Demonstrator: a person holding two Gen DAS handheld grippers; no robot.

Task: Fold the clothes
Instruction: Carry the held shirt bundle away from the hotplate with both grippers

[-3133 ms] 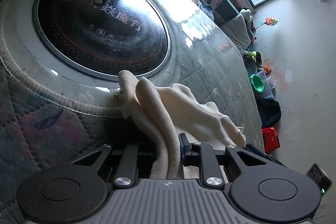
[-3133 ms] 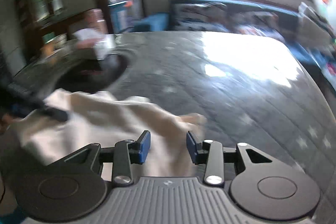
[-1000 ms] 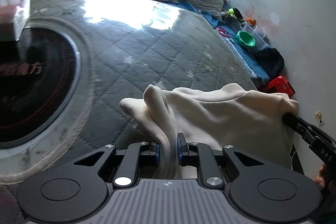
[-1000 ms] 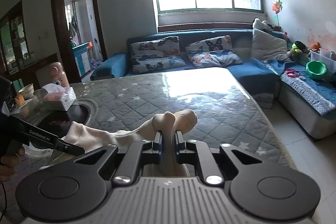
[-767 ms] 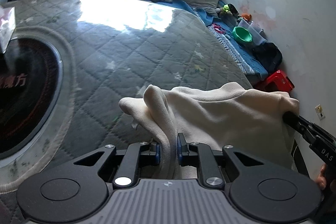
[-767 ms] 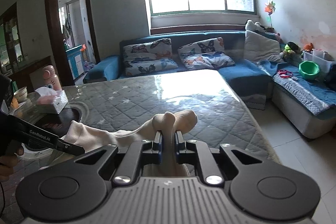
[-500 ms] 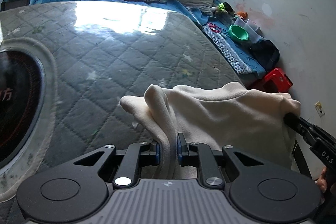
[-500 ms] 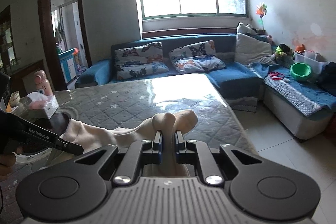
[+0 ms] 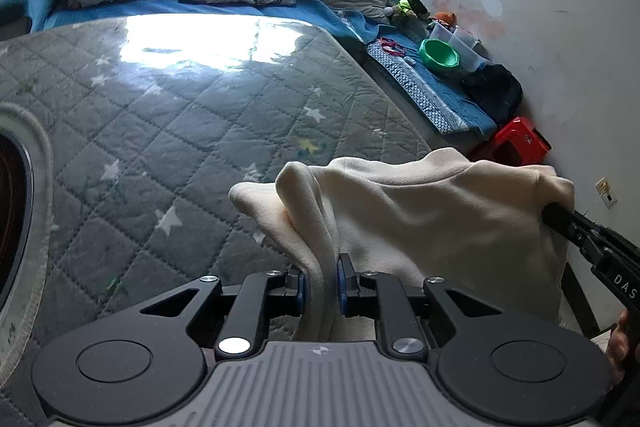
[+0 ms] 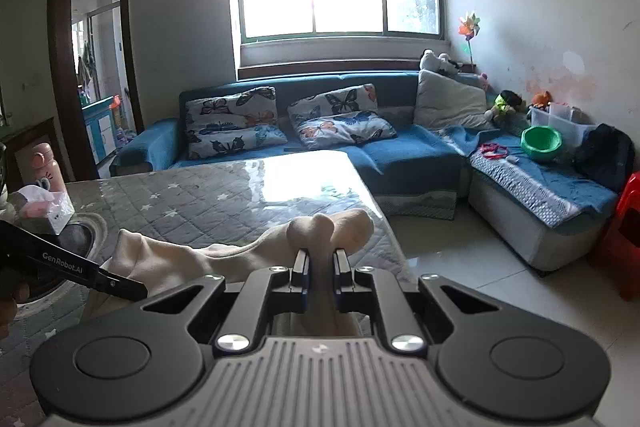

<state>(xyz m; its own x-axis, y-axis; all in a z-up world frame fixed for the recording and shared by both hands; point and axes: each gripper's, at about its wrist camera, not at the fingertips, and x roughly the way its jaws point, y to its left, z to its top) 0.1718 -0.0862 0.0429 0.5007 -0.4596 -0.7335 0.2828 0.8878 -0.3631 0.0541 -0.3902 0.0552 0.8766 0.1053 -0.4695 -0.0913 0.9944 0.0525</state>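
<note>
Both hand-held grippers, left (image 9: 319, 277) and right (image 10: 321, 273), clamp cream garment (image 9: 420, 223) above bench (image 9: 180, 131); no fold yet.

Garment (image 9: 420, 219) over table (image 9: 180, 131) edge

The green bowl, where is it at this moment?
In the right wrist view the green bowl sits at the right side, on the blue sofa, between a clear plastic box and a dark bag.

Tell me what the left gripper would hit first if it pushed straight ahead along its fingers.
Beyond the cream garment it already grips, the left gripper would probably meet the grey quilted table cover; depth is unclear.
</note>
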